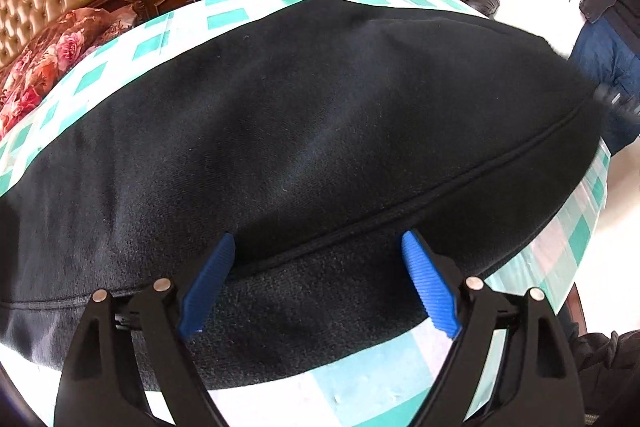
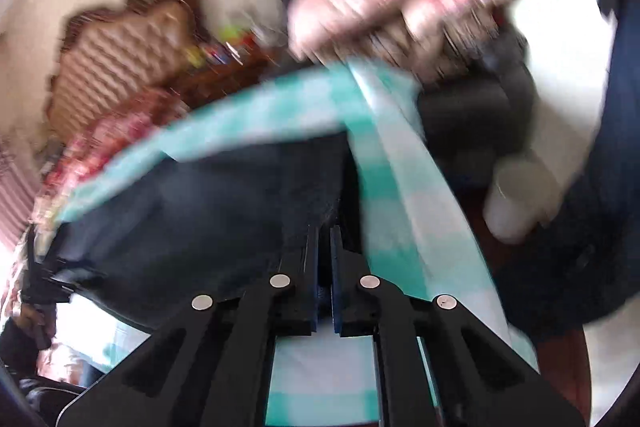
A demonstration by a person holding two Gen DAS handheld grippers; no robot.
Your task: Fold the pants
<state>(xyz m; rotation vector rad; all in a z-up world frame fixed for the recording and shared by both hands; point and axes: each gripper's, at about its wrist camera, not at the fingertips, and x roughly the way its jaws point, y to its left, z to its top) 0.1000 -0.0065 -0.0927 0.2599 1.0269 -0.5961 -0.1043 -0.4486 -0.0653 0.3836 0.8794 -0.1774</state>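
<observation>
Black fleece pants (image 1: pixel 304 131) cover the teal-checked tablecloth (image 1: pixel 224 15); my left gripper (image 1: pixel 316 279) gapes at the near edge, my right gripper (image 2: pixel 325 267) seems clenched on cloth—lift evenly.

Bright daylight blows out the right side; left view sharp, right view motion-blurred; fisheye edges bend.

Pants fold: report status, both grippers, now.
Left gripper open over the black pants, not gripping. Right gripper shut on pants edge; view blurred. Pants spread on checkered tablecloth. No obstruction seen.
</observation>
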